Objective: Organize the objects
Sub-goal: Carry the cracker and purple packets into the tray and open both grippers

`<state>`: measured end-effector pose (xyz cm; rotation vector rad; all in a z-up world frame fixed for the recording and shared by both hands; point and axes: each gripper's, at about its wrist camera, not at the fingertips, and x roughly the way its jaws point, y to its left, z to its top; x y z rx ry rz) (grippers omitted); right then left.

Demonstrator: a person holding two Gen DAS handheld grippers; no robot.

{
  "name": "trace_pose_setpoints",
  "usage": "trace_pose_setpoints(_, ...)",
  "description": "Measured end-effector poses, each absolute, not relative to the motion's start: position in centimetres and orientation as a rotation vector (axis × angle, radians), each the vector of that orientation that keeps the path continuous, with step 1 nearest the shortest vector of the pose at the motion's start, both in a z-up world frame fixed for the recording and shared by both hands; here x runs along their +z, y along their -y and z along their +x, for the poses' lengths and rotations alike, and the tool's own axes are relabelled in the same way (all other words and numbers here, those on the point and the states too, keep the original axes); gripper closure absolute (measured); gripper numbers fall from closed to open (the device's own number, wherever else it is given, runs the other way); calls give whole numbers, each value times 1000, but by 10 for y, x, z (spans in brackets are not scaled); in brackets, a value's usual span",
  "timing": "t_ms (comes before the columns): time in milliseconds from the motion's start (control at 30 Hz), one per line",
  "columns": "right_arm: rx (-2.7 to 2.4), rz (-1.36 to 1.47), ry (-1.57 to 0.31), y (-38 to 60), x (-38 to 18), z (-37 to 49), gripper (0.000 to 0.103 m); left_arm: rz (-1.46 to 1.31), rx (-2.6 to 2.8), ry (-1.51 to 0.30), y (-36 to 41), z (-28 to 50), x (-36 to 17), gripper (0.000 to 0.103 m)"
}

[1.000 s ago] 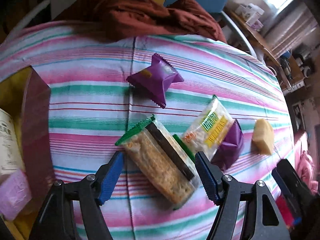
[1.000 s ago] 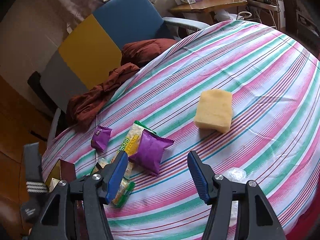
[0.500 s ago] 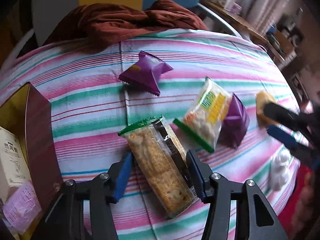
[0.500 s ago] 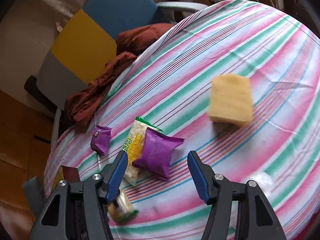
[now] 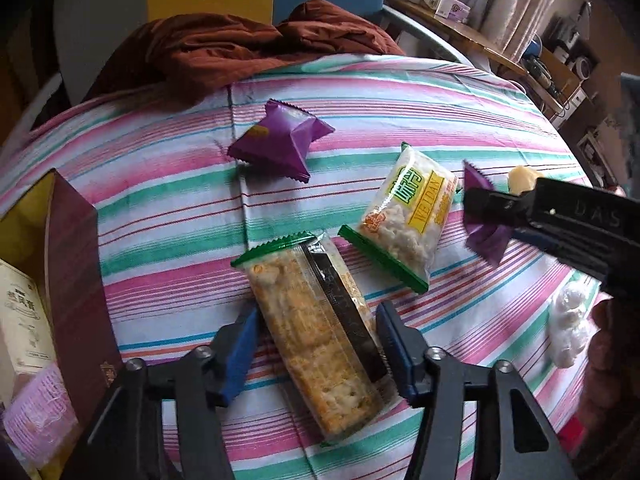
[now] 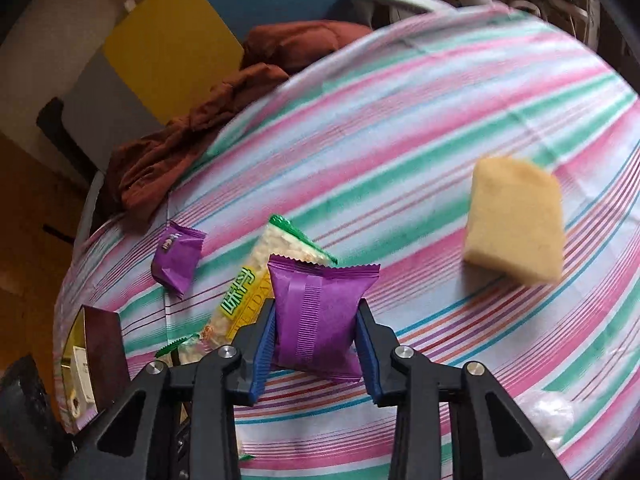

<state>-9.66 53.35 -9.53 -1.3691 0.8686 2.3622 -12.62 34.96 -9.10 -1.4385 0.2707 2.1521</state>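
A long clear pack of crackers (image 5: 316, 340) with a green end lies on the striped tablecloth (image 5: 168, 208). My left gripper (image 5: 316, 312) straddles it, and both blue pads touch its long sides. My right gripper (image 6: 315, 306) is closing on a purple snack packet (image 6: 316, 312), with the pads against both of its sides. In the left wrist view the right gripper (image 5: 480, 216) comes in from the right over that purple packet (image 5: 484, 240). A second purple packet (image 5: 280, 144) and a green-and-yellow rice snack bag (image 5: 408, 216) lie loose nearby.
A dark red box (image 5: 76, 280) with a gold lining and items inside stands at the left table edge. A yellow sponge (image 6: 516, 224) and a crumpled white wad (image 5: 568, 324) lie to the right. A rust-brown cloth (image 5: 240, 48) drapes the far edge before a blue-and-yellow chair (image 6: 172, 40).
My left jaws narrowed until they touched the cracker pack. My right gripper moved down and forward over the purple packet, and its jaws came in against it.
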Motion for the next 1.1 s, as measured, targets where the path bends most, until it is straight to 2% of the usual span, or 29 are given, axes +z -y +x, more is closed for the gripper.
trace_pose_setpoints(133,2387,-1293,-728,-534,-80,-92,67,-1425,2162,-252,-343,-121,-89,55)
trace_pose_setpoints(300,2479,-1247,-698,-528,-67,-90,67,-1334,2172,-249,-338,-104,-71,55)
trace_pose_setpoints(600,2676,-1192,-640,-501,-46,-89,67,-1126,2233,-204,-303,-71,-6,55)
trace_pose_setpoints(867,2817,-1218,-544,-466,-36,-86,67,-950,2381,-170,-228,-37,36,55)
trace_pose_setpoints(1100,2879,-1301,-491,-427,-34,-77,67,-946,2490,-149,-167,-27,34,55)
